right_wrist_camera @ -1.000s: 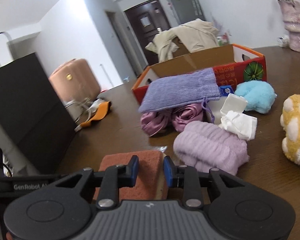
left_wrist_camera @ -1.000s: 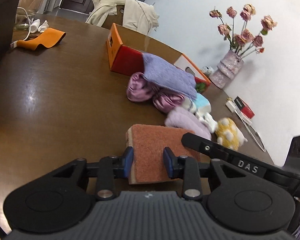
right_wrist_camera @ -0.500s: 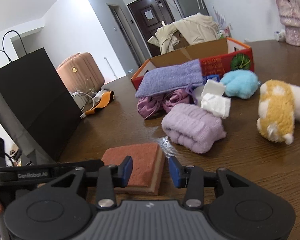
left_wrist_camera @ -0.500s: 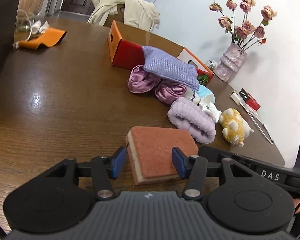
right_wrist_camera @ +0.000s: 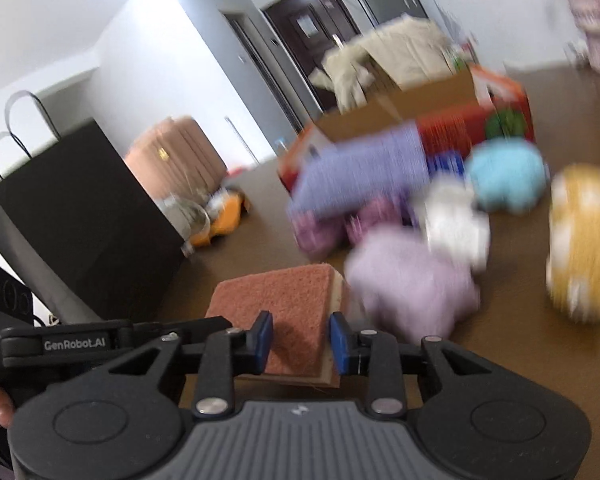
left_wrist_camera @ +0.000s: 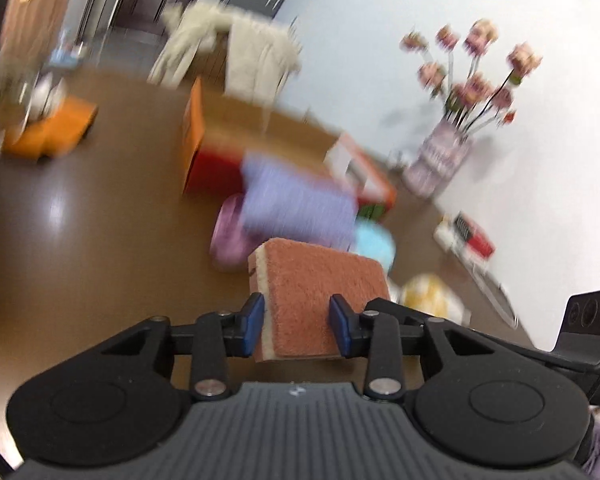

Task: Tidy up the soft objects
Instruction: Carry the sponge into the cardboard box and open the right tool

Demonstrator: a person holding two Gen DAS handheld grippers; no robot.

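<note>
An orange-topped sponge [left_wrist_camera: 316,276] with a pale yellow base hangs tilted above the brown table [left_wrist_camera: 80,248]. My left gripper [left_wrist_camera: 298,320] has its jaws closing, blue pads pressed on the sponge's near end. My right gripper [right_wrist_camera: 300,338] is closing too, its pads squeezing the same sponge [right_wrist_camera: 284,296] from the other side. Beyond lie a purple knit pouch [right_wrist_camera: 360,168], a lilac rolled towel [right_wrist_camera: 412,288], a blue plush [right_wrist_camera: 504,180] and a yellow plush [right_wrist_camera: 584,240]. An open red and orange cardboard box [right_wrist_camera: 472,128] stands behind them.
A vase of dried roses [left_wrist_camera: 440,160] stands by the wall, with a small red box [left_wrist_camera: 472,236] and a cable near it. A black paper bag [right_wrist_camera: 80,216] stands at the table's left. An orange item [left_wrist_camera: 48,132] lies at the far corner.
Both grippers spread wider around the sponge, then closed on it again. The sponge has come up off the table, and both views are blurred by motion.
</note>
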